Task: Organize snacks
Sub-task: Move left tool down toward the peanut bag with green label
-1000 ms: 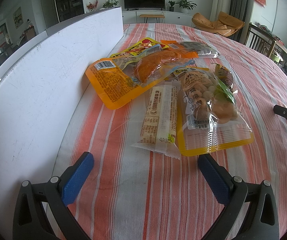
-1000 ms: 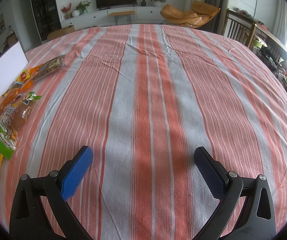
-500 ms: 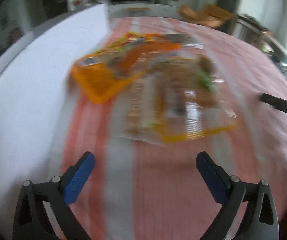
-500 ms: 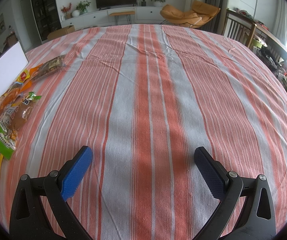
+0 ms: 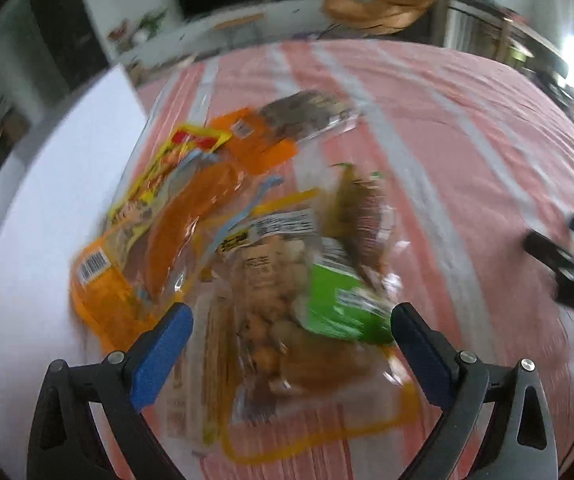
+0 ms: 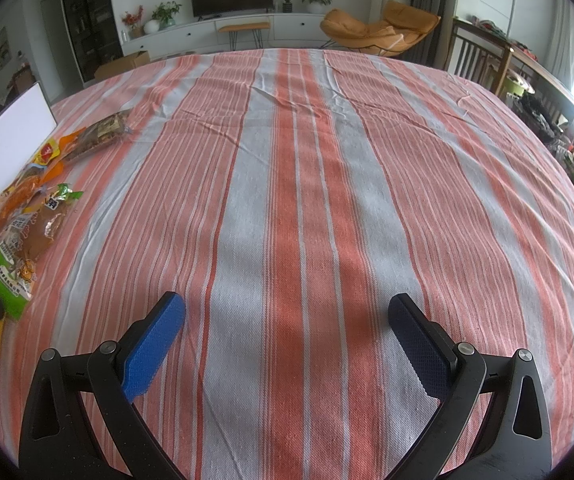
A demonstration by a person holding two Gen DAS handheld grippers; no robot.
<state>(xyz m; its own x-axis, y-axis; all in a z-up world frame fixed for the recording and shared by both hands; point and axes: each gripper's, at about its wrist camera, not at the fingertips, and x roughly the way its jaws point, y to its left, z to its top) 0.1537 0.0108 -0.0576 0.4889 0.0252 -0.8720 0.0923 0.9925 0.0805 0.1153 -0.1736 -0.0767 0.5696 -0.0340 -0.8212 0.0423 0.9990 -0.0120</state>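
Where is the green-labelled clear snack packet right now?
In the right wrist view the green-labelled clear snack packet lies at the far left of the striped tablecloth, at the near end of the snack pile beside the white board.

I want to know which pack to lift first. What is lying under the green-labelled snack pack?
The green-labelled pack lies across a clear yellow-edged pack of pale round snacks. Anything beneath both is hidden; the left view is blurred.
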